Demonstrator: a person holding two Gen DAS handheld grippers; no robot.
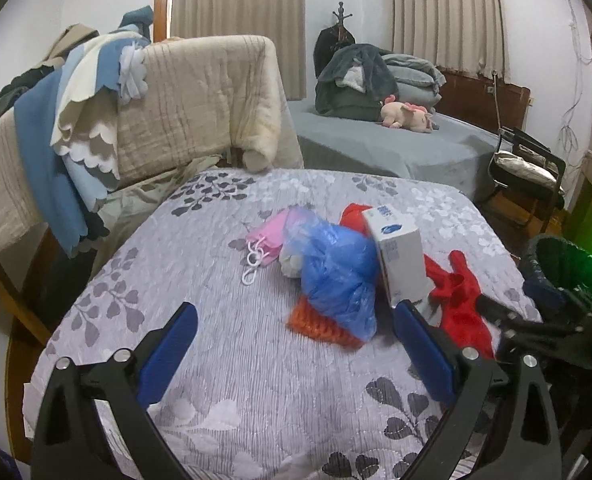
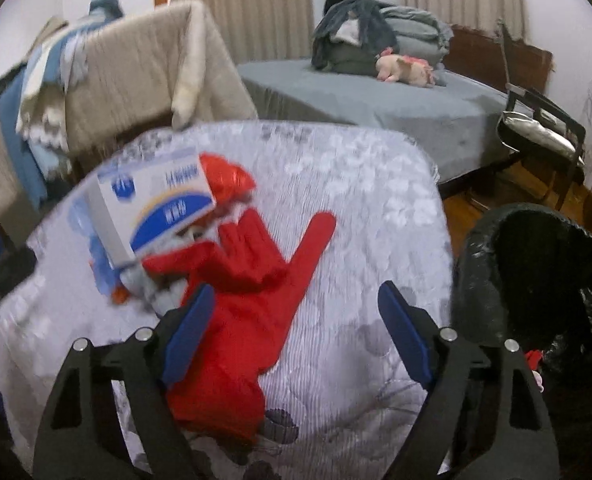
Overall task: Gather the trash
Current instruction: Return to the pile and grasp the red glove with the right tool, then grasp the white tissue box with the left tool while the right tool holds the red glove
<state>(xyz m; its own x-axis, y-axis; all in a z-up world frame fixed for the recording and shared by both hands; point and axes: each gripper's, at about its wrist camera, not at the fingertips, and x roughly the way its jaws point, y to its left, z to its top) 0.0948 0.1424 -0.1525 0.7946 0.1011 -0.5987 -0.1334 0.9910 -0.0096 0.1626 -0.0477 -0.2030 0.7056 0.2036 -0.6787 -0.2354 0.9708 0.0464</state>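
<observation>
Trash heaped mid-worktop [image 1: 223, 360] on leaf-print quilted cover, placed here relative to white box [image 1: 400, 256], upright at centre. Blue plastic bag [image 1: 336, 272] touching box's left side; pink mask [image 1: 265, 242] beyond bag; orange net [image 1: 320, 326] under bag. Red glove [image 2: 255, 280] flat to box's right, fingers spread. Black-lined bin [image 2: 536, 272] further right, off worktop edge. Left gripper [image 1: 296, 332]: jaws open, empty. Right gripper [image 2: 291, 312]: jaws open, straddling glove, left pad over its cuff; contact unclear.
</observation>
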